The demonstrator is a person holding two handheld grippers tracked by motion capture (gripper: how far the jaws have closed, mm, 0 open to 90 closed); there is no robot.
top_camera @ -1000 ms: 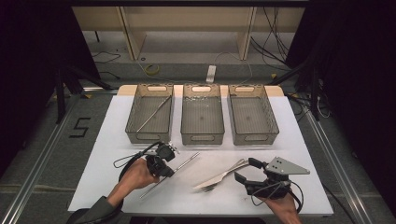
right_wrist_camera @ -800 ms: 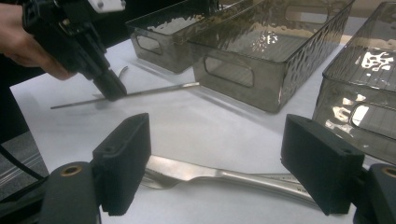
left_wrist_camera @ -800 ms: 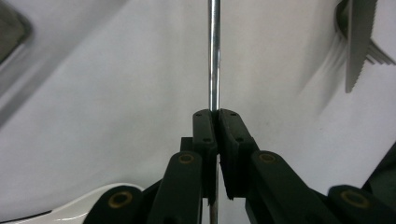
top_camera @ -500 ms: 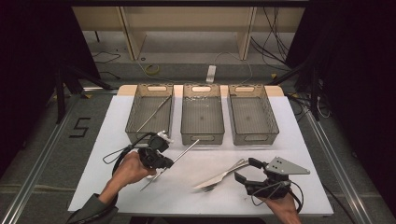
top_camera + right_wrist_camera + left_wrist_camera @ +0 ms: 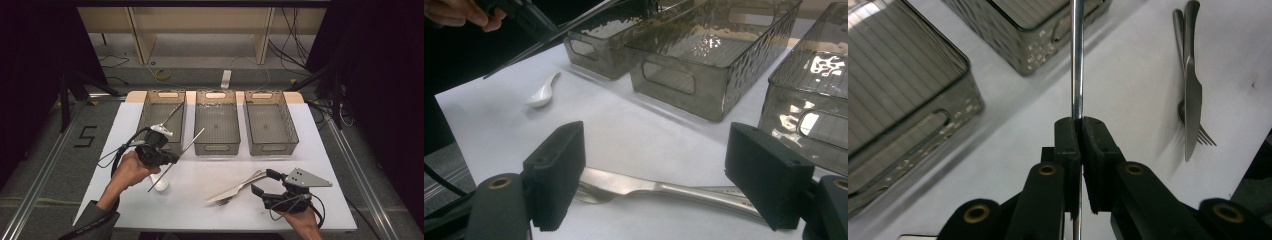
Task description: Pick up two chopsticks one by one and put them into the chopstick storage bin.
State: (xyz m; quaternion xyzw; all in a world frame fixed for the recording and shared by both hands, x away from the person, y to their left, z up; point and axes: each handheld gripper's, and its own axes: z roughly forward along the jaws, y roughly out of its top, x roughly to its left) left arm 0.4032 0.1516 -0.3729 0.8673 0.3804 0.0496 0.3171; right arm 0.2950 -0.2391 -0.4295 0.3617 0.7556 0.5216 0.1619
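Note:
My left gripper (image 5: pixel 169 158) is shut on a thin metal rod (image 5: pixel 186 148), held slantwise above the table in front of the left bin (image 5: pixel 141 117). In the left gripper view the jaws of my left gripper (image 5: pixel 1079 125) pinch the rod (image 5: pixel 1077 60), which runs straight ahead. A knife (image 5: pixel 235 189) and a fork (image 5: pixel 223 201) lie together on the white table. My right gripper (image 5: pixel 262 181) stands open at their handle ends; in the right gripper view its jaws (image 5: pixel 664 172) are wide apart over the knife (image 5: pixel 649 186).
Three smoky plastic bins stand in a row: the left one holds another metal rod (image 5: pixel 172 114), then the middle bin (image 5: pixel 216 147) and right bin (image 5: pixel 272 147). A white spoon (image 5: pixel 160 184) lies below the left hand. The table's edge runs close behind both hands.
My left gripper has risen with the rod and moved left and toward the left bin, uncovering the white spoon. The right gripper, knife and fork have stayed put.

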